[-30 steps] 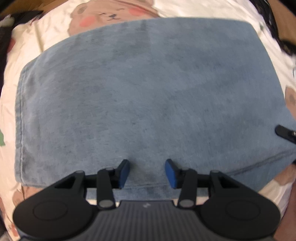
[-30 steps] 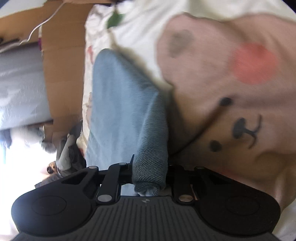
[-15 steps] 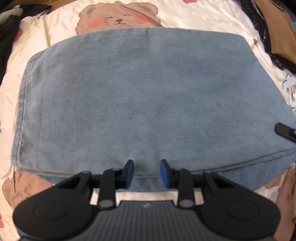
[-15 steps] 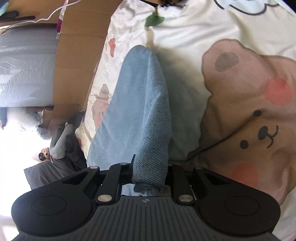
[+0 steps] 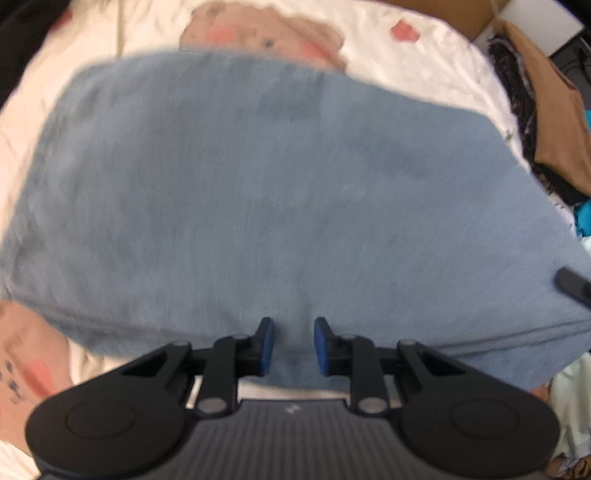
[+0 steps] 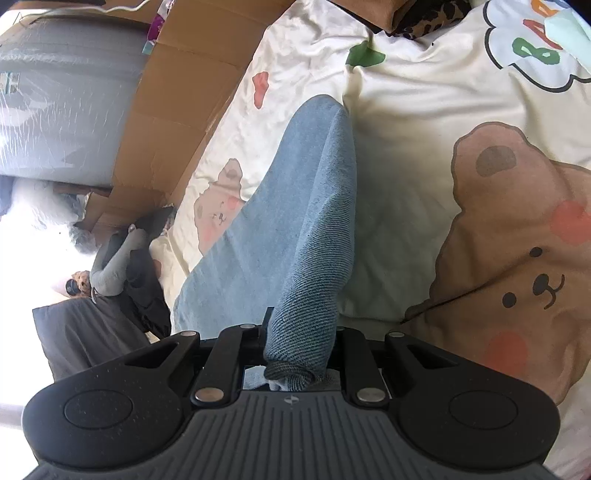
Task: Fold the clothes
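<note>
A folded blue denim-like garment (image 5: pixel 280 192) lies spread on a cream bedsheet printed with bears (image 5: pixel 266 33). In the left wrist view my left gripper (image 5: pixel 293 343) points down at the garment's near edge; its blue pads (image 5: pixel 266 341) are closing with the cloth edge between them, a gap still showing. In the right wrist view my right gripper (image 6: pixel 300 350) is shut on a bunched end of the same garment (image 6: pixel 306 229) and holds it up off the sheet (image 6: pixel 424 110). A black fingertip of the right gripper (image 5: pixel 570 284) shows at the garment's right edge.
Brown and dark patterned clothes (image 5: pixel 546 122) are piled at the bed's right side. Cardboard (image 6: pixel 177 110) and a plastic-wrapped grey bulk (image 6: pixel 62 99) stand beyond the bed's far side. Dark and grey clothes (image 6: pixel 122 273) lie heaped by the bed's edge.
The left pads have drawn closer together over the garment's near edge and the view has shifted and rolled. The right gripper has risen, lifting its end of the garment off the sheet.
</note>
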A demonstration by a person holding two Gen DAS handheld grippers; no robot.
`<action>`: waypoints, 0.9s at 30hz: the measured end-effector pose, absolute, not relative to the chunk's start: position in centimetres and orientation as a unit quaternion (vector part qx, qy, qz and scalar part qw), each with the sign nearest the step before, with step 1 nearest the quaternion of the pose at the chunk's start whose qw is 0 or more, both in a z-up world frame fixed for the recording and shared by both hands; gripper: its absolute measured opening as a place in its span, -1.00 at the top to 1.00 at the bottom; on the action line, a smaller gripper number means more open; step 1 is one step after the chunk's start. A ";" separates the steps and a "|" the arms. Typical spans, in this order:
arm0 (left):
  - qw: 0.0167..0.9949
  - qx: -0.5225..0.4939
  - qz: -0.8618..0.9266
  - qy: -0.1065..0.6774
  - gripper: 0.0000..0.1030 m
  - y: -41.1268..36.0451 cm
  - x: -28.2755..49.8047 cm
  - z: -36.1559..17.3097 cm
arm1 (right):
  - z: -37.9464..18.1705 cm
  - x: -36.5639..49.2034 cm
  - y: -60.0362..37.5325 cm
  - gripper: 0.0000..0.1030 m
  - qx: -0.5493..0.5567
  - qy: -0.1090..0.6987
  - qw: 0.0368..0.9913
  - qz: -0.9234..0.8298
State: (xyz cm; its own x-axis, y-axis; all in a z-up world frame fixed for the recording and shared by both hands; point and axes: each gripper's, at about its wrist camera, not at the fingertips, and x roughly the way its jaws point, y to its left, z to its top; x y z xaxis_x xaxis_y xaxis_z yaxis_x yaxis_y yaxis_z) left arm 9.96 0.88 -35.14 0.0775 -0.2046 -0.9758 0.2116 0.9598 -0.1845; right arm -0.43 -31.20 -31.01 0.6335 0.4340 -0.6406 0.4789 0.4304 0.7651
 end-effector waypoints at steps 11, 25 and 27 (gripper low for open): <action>0.756 -0.072 -0.129 0.638 0.68 3.9 9.8 -34.3 | -29.6 0.3 -30.2 0.73 0.501 0.435 0.748 -0.008; 0.733 -0.026 -0.139 0.665 0.77 0.2 11.9 -37.0 | -28.1 -0.4 -28.0 0.74 0.476 0.432 0.766 -0.003; 0.728 -0.008 -0.144 0.670 0.79 -0.3 12.5 -36.4 | -27.9 -0.5 -28.1 0.74 0.478 0.429 0.766 -0.005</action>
State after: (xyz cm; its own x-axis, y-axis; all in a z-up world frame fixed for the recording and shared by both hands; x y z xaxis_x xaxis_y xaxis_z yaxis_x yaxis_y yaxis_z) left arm 12.53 -0.26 -36.37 0.0606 -0.2203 -0.9736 0.1993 0.9584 -0.2044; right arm -0.53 -28.08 -27.92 0.6320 0.4027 -0.6621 0.4174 0.5429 0.7287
